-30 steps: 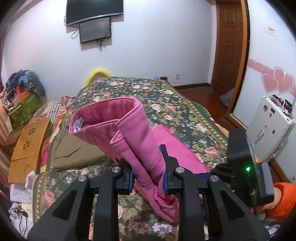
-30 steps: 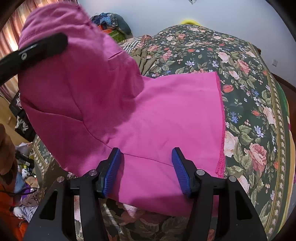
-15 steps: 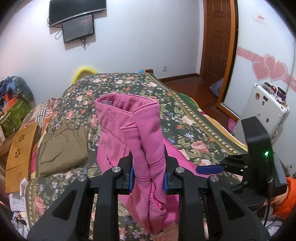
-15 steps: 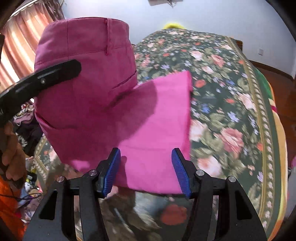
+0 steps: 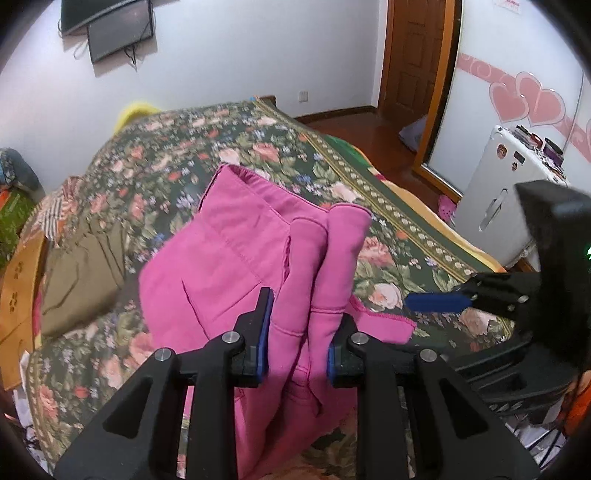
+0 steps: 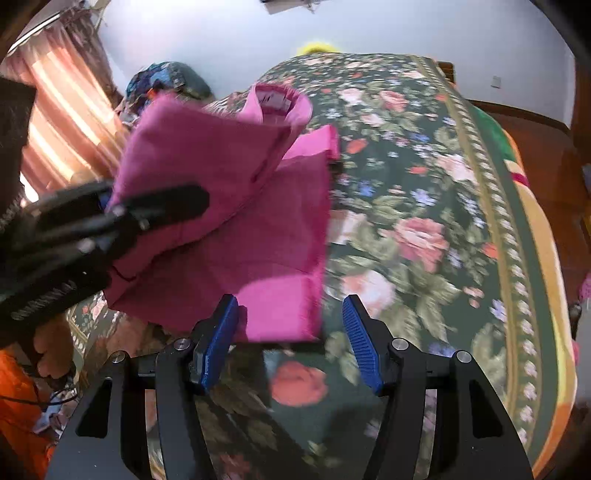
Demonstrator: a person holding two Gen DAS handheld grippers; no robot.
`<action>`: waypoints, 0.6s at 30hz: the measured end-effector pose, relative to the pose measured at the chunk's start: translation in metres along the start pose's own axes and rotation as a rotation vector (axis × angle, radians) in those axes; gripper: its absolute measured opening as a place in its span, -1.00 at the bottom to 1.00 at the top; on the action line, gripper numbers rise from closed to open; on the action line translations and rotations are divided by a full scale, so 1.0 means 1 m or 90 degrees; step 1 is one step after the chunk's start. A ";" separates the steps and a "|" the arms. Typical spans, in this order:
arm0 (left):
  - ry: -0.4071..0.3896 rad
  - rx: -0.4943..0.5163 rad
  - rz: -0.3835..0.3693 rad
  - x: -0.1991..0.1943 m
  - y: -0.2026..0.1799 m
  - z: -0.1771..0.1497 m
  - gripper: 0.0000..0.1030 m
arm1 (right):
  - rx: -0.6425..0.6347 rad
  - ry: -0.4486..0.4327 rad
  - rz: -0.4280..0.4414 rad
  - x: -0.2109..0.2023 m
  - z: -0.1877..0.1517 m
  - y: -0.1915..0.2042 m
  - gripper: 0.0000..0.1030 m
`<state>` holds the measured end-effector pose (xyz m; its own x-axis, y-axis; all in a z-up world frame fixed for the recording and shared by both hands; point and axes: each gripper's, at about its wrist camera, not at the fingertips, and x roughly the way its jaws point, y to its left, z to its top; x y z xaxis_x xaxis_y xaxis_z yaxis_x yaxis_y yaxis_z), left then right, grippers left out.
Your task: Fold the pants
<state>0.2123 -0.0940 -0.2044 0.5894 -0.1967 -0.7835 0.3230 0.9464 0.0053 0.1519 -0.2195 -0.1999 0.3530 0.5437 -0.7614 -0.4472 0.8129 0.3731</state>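
Pants (image 5: pixel 229 266): bright pink, bunched and lifted above the floral bedspread (image 5: pixel 388 236), waistband end raised, lower part draped onto the bed.
Left gripper (image 5: pixel 301 328): clamped on a thick fold of the pink fabric, blue pads pressed against both sides, cloth hanging below the fingers.
Right gripper (image 6: pixel 290 339): released, blue pads apart, nothing pinched; near edge of the pink cloth lying partly in the gap, bedspread below.
Bed: floral cover, olive-green garment (image 5: pixel 85 280) lying at its left side, well apart from the pink cloth.
Background: white wall, dark screen (image 5: pixel 118 29), wooden door (image 5: pixel 417 55).
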 end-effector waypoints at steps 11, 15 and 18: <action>0.059 -0.028 -0.036 0.005 0.002 -0.018 0.24 | 0.026 -0.022 -0.017 -0.022 -0.006 -0.014 0.07; 0.034 -0.034 -0.038 -0.022 0.009 -0.023 0.37 | 0.023 -0.029 -0.012 -0.025 -0.005 -0.012 0.07; 0.016 -0.053 -0.026 -0.039 0.024 -0.021 0.37 | 0.013 -0.033 -0.015 -0.026 -0.004 -0.008 0.07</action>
<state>0.1817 -0.0586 -0.1872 0.5574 -0.2299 -0.7978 0.2836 0.9558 -0.0773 0.1430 -0.2408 -0.1850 0.4059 0.5335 -0.7421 -0.4212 0.8298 0.3662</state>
